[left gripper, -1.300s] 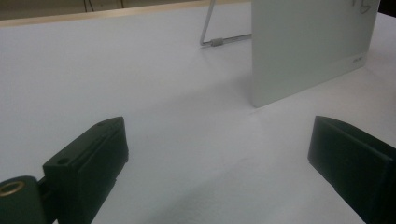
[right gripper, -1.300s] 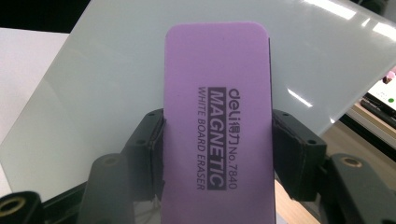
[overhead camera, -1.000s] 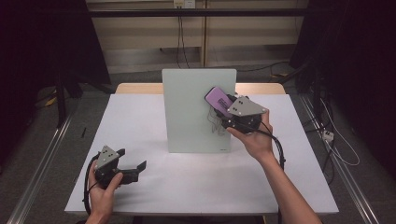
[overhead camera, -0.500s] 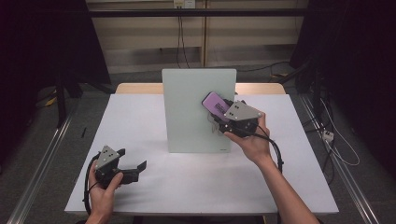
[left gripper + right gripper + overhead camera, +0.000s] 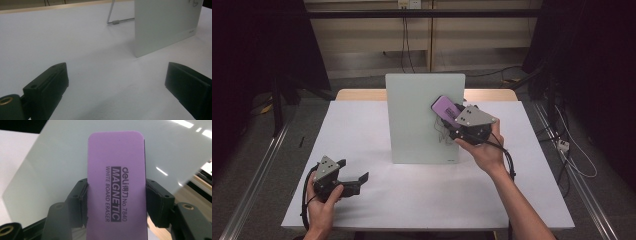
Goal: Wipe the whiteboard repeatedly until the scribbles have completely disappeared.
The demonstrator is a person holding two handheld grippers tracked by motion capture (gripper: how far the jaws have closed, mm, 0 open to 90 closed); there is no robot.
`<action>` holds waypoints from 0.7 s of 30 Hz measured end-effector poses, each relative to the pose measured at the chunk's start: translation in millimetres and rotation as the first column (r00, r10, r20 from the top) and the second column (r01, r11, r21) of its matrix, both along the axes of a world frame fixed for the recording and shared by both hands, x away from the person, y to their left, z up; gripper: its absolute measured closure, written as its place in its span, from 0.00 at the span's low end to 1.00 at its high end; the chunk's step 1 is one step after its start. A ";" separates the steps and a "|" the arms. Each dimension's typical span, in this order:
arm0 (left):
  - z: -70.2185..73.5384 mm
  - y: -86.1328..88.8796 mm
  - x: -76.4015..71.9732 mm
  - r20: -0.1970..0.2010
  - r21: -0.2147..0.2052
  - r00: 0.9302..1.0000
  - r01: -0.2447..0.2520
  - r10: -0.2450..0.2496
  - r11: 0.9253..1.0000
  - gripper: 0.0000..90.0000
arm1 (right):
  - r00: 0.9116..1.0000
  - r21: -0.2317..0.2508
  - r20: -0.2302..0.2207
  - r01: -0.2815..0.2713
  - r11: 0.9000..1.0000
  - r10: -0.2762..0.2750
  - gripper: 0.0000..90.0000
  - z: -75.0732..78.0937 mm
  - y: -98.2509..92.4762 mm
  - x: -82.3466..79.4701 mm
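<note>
High view shows the right gripper clamping the purple eraser against the upright whiteboard at its right, above the scribble, mid-wipe; next, sweep down across it, left gripper idle, jaws apart.

We see the whiteboard standing upright near the middle of the table, toward its far edge, propped from behind by a wire stand. Our right tongs are at the board's right side, well above the table, with the whiteboard eraser clamped between them and lying against the board's face, just above the scribbles. Our left tongs sit low over the near left part of the table, well apart from the board.
</note>
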State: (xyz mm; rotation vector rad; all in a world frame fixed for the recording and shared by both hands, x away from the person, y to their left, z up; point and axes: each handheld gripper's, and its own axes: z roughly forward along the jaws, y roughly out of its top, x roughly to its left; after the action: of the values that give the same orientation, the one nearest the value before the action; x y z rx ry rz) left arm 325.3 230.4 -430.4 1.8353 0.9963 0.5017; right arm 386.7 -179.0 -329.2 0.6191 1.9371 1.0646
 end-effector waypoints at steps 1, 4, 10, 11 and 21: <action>0.0 -0.2 0.1 0.001 0.001 1.000 0.002 -0.002 1.000 0.05 | 1.000 0.003 0.004 0.014 1.000 -0.014 0.47 3.0 -2.0 0.5; -0.1 -0.7 0.0 0.001 0.001 1.000 0.003 -0.003 1.000 0.05 | 0.999 0.011 0.015 0.049 0.999 -0.049 0.47 10.4 -6.0 1.4; -0.3 -1.2 0.3 0.001 0.002 1.000 0.003 -0.003 1.000 0.05 | 1.000 -0.002 -0.017 0.026 1.000 -0.026 0.47 -1.2 0.8 -1.4; -0.2 -1.4 0.3 0.001 0.004 1.000 0.005 -0.005 1.000 0.05 | 0.999 0.000 -0.027 0.019 1.000 -0.019 0.47 -4.6 2.6 -2.5; -0.4 -1.9 0.7 0.001 0.003 1.000 0.005 -0.005 1.000 0.05 | 0.996 -0.017 -0.086 -0.037 0.999 0.035 0.47 -27.9 14.4 -9.8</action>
State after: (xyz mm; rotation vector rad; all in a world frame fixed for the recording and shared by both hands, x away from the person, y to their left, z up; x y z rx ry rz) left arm 325.9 228.5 -430.8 1.8393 0.9907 0.5017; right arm 376.9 -164.5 -357.1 0.6305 2.0367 1.0561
